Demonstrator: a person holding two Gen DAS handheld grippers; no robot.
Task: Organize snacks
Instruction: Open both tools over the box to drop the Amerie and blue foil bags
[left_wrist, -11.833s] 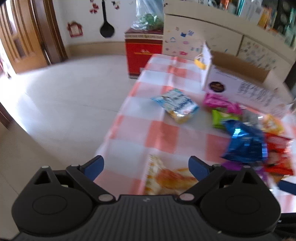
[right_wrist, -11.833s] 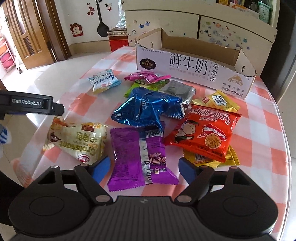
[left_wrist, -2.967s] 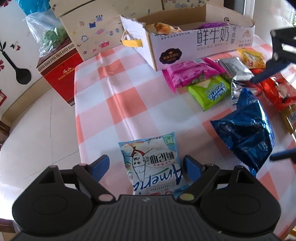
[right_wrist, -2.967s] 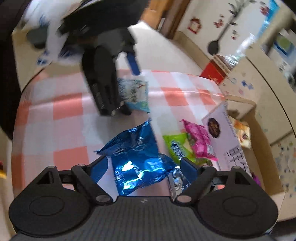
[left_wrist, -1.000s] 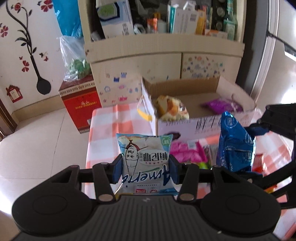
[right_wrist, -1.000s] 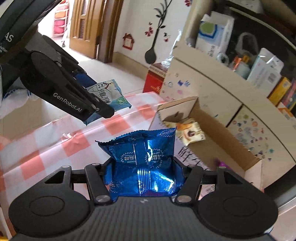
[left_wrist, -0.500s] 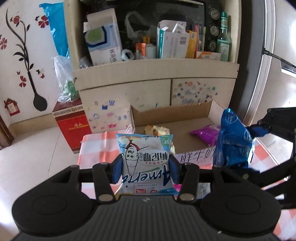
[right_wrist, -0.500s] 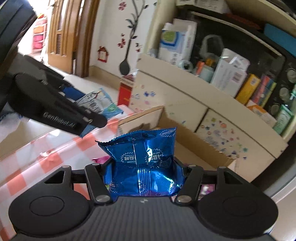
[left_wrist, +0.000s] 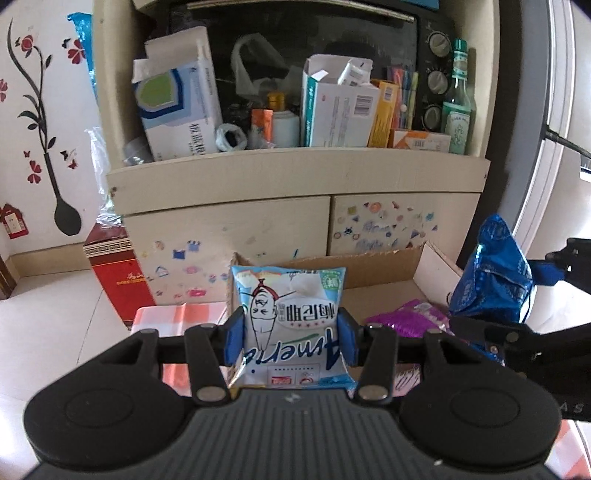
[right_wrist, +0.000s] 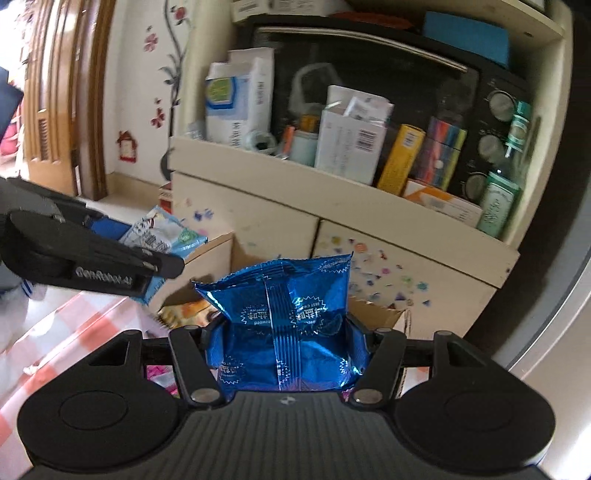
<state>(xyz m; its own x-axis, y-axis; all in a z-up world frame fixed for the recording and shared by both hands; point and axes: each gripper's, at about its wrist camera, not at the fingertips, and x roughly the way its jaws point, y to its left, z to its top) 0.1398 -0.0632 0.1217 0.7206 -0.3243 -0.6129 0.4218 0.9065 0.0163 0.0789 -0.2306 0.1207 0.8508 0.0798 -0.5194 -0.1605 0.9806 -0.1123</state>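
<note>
Step in hand: carrying two snacks to cardboard box (left_wrist: 384, 266), both raised near its open top.
Left gripper (left_wrist: 290, 341) clamped on white-blue packet (left_wrist: 288, 317).
Right gripper (right_wrist: 284, 345) clamped on blue foil bag (right_wrist: 284, 321).
Next, likely: move each over box, then release.
Cluttered cabinet (left_wrist: 295, 184) stands behind box; grippers close together, could collide.
Purple packet (left_wrist: 406, 319) lies inside box.

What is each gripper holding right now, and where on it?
The left gripper pinches a white snack packet by its side edges, low down. The right gripper pinches a blue foil packet likewise.
</note>
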